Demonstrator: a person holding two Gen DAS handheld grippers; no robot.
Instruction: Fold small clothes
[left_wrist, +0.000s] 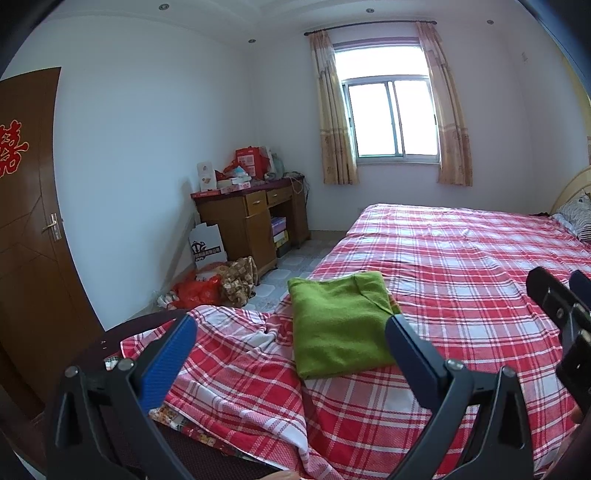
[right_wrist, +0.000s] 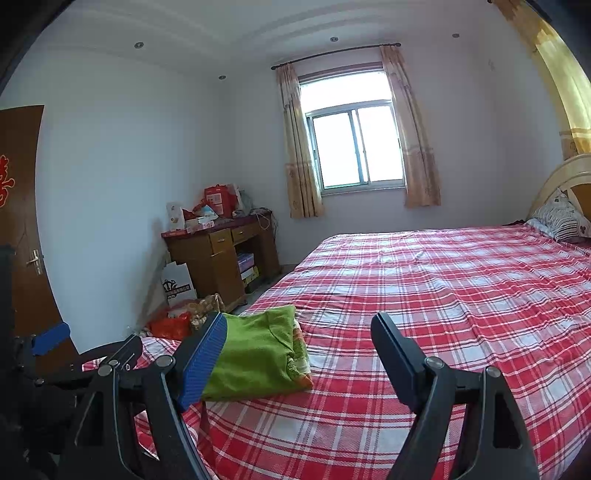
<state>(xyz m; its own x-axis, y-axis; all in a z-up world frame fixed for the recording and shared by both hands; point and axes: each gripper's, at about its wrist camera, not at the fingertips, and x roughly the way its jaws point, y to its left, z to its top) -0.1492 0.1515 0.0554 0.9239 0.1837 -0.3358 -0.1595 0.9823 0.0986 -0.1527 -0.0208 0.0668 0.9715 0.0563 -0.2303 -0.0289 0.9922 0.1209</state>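
Note:
A green garment (left_wrist: 338, 323) lies folded into a neat rectangle on the red plaid bed sheet (left_wrist: 461, 266), near the bed's left corner. My left gripper (left_wrist: 291, 328) is open and empty, held above the bed just in front of the garment. In the right wrist view the garment (right_wrist: 258, 354) shows a striped inner edge at its right side. My right gripper (right_wrist: 299, 325) is open and empty, to the right of the garment, above the sheet (right_wrist: 443, 295). The right gripper's fingers (left_wrist: 554, 299) show at the right edge of the left wrist view.
A wooden desk (left_wrist: 251, 218) with boxes stands against the far wall under a curtained window (left_wrist: 391, 118). Bags and a white box (left_wrist: 207, 247) lie on the floor beside it. A brown door (left_wrist: 29, 206) is at left. Pillows (right_wrist: 561, 218) lie at the headboard.

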